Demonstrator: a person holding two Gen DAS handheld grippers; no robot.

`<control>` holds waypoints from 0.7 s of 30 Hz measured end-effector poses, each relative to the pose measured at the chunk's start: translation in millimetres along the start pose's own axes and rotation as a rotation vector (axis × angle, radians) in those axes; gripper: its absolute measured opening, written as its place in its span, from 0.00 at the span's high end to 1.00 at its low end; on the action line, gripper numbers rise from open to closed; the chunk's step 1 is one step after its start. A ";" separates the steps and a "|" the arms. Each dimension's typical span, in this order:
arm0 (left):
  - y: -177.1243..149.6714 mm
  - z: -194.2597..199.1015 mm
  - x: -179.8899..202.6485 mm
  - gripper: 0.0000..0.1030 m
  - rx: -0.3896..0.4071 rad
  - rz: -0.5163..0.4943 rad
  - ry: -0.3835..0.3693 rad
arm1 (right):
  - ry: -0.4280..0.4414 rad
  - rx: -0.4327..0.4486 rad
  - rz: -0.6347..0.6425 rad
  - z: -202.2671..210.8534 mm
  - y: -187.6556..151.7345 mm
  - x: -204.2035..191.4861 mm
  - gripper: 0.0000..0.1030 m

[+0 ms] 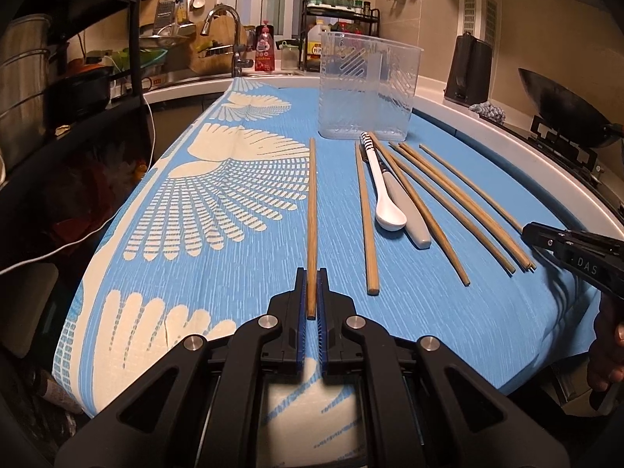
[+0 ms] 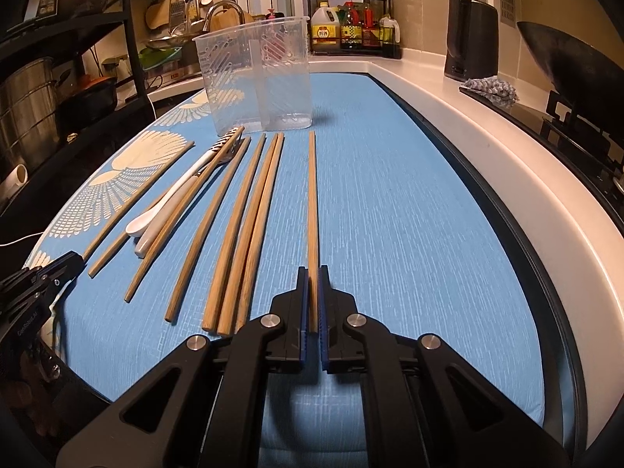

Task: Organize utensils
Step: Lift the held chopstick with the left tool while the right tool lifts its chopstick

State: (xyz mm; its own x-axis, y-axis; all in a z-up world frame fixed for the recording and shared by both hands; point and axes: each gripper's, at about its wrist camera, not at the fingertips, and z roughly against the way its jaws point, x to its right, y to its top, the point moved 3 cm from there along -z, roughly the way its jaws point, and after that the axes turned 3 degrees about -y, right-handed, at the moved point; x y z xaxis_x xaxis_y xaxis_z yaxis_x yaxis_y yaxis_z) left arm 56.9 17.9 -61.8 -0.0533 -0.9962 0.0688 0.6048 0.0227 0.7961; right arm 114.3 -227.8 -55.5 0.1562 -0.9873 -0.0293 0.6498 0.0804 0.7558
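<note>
Several wooden chopsticks, a white spoon and a grey-handled utensil lie on a blue cloth. A clear plastic utensil holder stands at the far end, also in the right wrist view. My left gripper is shut on the near end of one chopstick at the left of the row. My right gripper is shut on the near end of another chopstick at the right of the row. The spoon and loose chopsticks lie between them.
A white counter edge curves along the right, with a wok on a stove and a black appliance. A sink tap and bottle rack stand behind the holder. Black shelves with pots are at left.
</note>
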 end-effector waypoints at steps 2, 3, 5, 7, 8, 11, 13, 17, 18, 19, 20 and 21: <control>-0.1 -1.1 2.7 0.95 -0.005 -0.012 0.005 | 0.006 -0.003 0.006 -1.4 0.9 2.6 0.95; -0.5 -0.9 3.4 0.95 -0.005 -0.012 0.007 | 0.007 -0.004 0.013 -2.1 1.4 3.3 0.95; -1.4 -0.4 5.0 0.95 -0.004 -0.019 0.019 | 0.014 -0.003 0.017 -3.1 1.6 3.6 0.95; -1.9 0.2 6.6 0.95 -0.002 -0.026 0.031 | 0.016 0.002 0.017 -2.9 0.7 3.1 0.95; -2.4 0.6 6.7 0.95 -0.001 -0.026 0.032 | 0.015 0.004 0.018 -3.1 0.5 2.7 0.95; -1.4 0.8 6.7 0.95 -0.003 -0.026 0.034 | 0.023 0.010 0.020 -2.4 -0.6 3.0 0.95; -1.4 1.2 7.6 0.95 -0.003 -0.022 0.037 | 0.031 0.018 0.019 -2.1 -1.5 3.8 0.95; -1.3 1.0 6.9 0.95 -0.002 0.002 0.035 | 0.035 0.021 0.011 -1.3 -1.9 4.9 0.95; -1.6 1.4 5.9 0.95 -0.001 0.016 0.030 | 0.035 0.018 0.008 -1.3 -1.7 5.0 0.95; -1.9 1.3 5.0 0.95 0.002 0.024 0.026 | 0.035 0.015 0.009 -1.1 -1.7 4.6 0.95; -2.8 2.0 5.0 0.95 0.007 0.026 0.025 | 0.033 0.013 0.009 -0.7 -2.0 4.3 0.95; -2.9 2.0 5.2 0.95 0.009 0.023 0.025 | 0.030 0.010 0.008 -0.3 -2.1 3.8 0.95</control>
State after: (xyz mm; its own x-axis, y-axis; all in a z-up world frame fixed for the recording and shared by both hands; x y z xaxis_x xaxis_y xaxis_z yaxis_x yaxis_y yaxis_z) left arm 53.3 12.8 -62.6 -0.0195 -0.9972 0.0719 0.5983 0.0459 0.7999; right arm 113.8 -231.7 -57.4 0.1835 -0.9821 -0.0424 0.6412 0.0869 0.7625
